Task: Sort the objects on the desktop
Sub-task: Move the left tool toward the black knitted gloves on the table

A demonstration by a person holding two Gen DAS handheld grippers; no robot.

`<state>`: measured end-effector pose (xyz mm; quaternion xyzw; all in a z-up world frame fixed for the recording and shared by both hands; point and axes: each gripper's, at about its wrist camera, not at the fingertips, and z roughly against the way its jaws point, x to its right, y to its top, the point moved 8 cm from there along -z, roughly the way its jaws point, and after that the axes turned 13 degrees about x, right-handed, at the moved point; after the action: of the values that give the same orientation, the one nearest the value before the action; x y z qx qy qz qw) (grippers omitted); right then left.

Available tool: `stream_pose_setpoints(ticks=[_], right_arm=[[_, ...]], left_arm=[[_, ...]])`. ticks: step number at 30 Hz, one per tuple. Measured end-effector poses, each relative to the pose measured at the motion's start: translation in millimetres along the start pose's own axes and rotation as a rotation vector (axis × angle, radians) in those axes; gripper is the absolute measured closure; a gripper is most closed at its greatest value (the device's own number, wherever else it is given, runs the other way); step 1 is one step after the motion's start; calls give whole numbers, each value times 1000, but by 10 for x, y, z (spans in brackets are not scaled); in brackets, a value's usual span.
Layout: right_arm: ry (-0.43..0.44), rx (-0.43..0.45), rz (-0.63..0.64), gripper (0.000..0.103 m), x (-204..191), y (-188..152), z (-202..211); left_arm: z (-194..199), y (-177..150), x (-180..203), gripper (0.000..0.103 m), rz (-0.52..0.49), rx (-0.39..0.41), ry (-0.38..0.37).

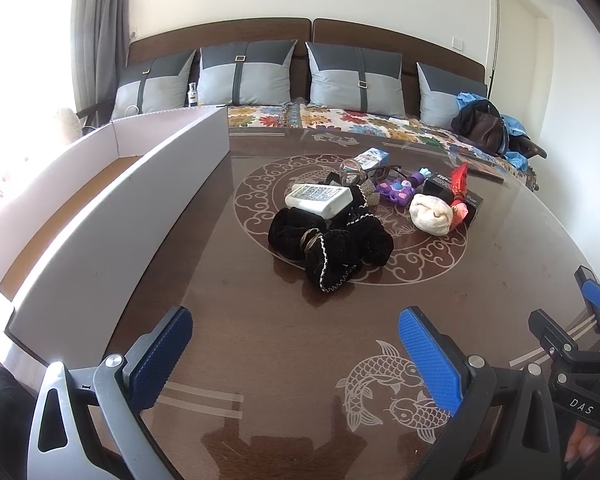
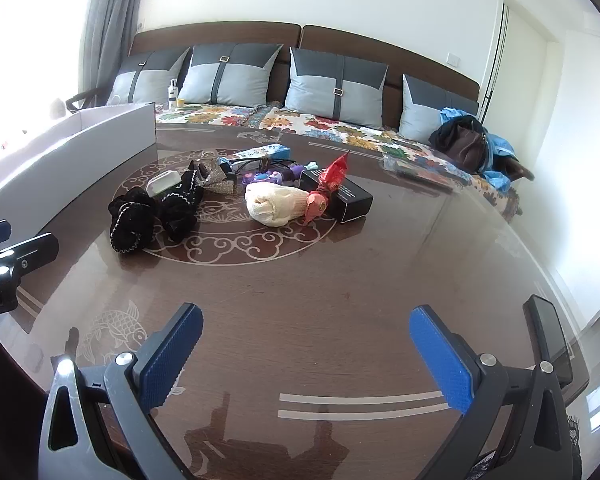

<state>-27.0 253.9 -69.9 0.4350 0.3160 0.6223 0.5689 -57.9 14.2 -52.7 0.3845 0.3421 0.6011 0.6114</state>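
Note:
A heap of small objects lies mid-table: black velvet scrunchies (image 1: 328,240) (image 2: 140,216), a white bottle (image 1: 320,199) lying on them, a cream knitted bundle (image 1: 430,213) (image 2: 274,204), a black box (image 1: 456,194) (image 2: 342,194), a red wrapped sweet (image 1: 458,188) (image 2: 324,190), a purple toy (image 1: 398,190) (image 2: 266,178), glasses (image 1: 364,174) and a blue-white carton (image 1: 374,157) (image 2: 252,154). My left gripper (image 1: 296,360) and my right gripper (image 2: 306,354) both hover open over bare tabletop, well short of the heap, nothing between their fingers.
A long white cardboard box (image 1: 112,208) (image 2: 72,152) stands open along the table's left side. The brown glass-topped table (image 1: 260,340) has fish and cloud patterns. Behind it is a sofa with cushions (image 1: 244,76) and a dark bag (image 1: 486,128). The right gripper (image 1: 598,304) shows at the left view's edge.

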Motion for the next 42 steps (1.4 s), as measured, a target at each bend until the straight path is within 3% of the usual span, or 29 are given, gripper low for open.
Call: stream_pose_setpoints(ticks=[18,31,42], right_arm=[[13,-13,19,0,-51,-18,-23],[33,-99,31,0,-130,-211,-170],[63,-133,23,0,-191,-285,-210]], left_arm=[[-68,-51,-70,0,19,-22,21],[-294,-350,-49,0,1,-159,35],[-397,-510,-46,0,-18,-210,53]])
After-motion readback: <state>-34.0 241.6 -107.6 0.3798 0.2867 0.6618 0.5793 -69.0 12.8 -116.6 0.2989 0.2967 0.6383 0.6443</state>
